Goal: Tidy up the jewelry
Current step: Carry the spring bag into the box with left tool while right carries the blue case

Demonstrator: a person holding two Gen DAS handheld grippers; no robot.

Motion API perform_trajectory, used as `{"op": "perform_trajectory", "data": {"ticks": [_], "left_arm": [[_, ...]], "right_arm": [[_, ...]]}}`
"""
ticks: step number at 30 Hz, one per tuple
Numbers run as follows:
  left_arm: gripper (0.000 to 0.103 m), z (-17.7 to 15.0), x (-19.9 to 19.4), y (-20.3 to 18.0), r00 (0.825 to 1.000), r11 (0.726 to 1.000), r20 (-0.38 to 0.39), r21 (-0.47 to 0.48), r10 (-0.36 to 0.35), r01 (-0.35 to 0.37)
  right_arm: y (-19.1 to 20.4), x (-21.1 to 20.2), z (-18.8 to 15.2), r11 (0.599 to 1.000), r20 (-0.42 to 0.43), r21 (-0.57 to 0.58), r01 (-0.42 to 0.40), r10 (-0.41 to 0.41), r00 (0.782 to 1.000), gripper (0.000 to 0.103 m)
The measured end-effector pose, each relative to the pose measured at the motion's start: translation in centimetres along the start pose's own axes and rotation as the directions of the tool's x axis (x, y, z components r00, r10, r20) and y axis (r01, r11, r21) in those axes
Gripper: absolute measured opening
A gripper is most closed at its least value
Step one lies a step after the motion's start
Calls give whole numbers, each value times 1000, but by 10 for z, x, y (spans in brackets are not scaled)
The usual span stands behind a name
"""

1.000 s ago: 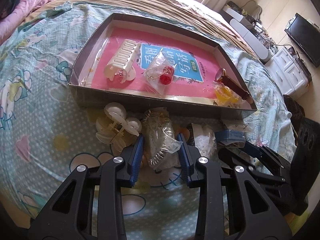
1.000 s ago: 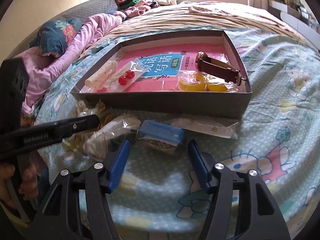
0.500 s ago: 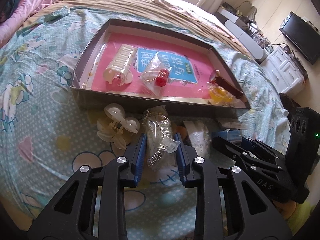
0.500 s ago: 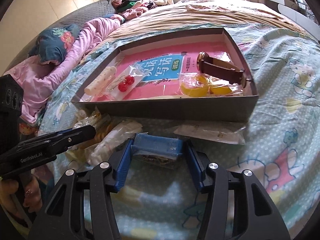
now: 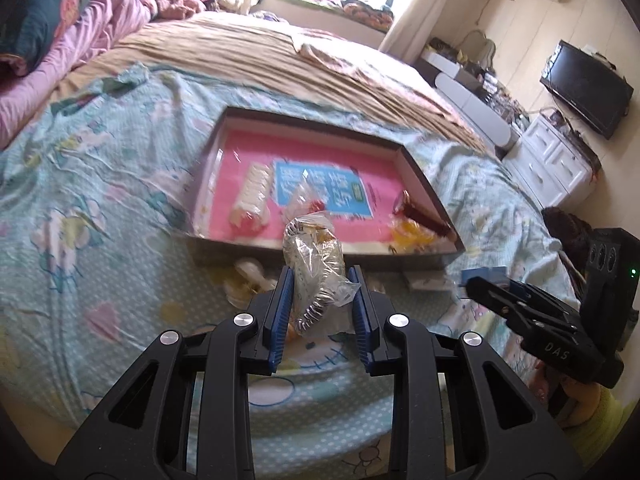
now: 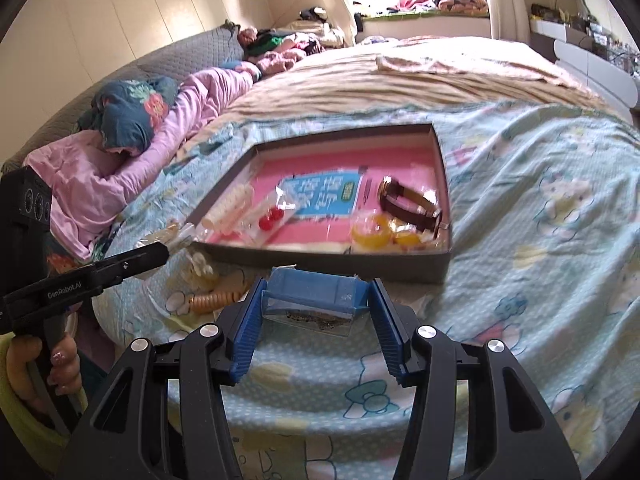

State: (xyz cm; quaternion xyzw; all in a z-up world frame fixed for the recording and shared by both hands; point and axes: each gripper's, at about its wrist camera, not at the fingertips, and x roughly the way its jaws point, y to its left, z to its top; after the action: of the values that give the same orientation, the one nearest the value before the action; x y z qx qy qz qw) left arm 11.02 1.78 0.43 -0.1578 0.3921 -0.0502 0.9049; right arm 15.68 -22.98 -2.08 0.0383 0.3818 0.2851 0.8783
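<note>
Here we see both packets lifted clear of the bed, where a second ago they lay on the quilt in front of the box. We judge that the pick-up is done and that the carry over the near wall of the box comes next.

The left hand-held gripper has closed to a narrow gap, its blue pads pressed on a crumpled clear bag holding what looks like a coiled silver bracelet, though blur leaves that uncertain.

The right hand-held gripper stands about half open, closed on the two ends of a wider clear packet with a blue card top.

Inside the box lie a watch, yellow bangles, red earrings and a white hair clip. A pale clip and an orange coil remain on the bed.
</note>
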Motion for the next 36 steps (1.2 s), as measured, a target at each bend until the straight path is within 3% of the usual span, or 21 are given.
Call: {"op": "perform_trajectory", "data": {"ticks": [17, 36], "left_arm": [[20, 24, -12, 21, 995, 998, 79, -36, 54, -51], [20, 63, 14, -6, 995, 999, 94, 27, 33, -36]], "right_arm": [[-1, -9, 43, 999, 119, -18, 34, -31, 992, 50], [-16, -6, 78, 995, 190, -4, 99, -97, 977, 50]]}}
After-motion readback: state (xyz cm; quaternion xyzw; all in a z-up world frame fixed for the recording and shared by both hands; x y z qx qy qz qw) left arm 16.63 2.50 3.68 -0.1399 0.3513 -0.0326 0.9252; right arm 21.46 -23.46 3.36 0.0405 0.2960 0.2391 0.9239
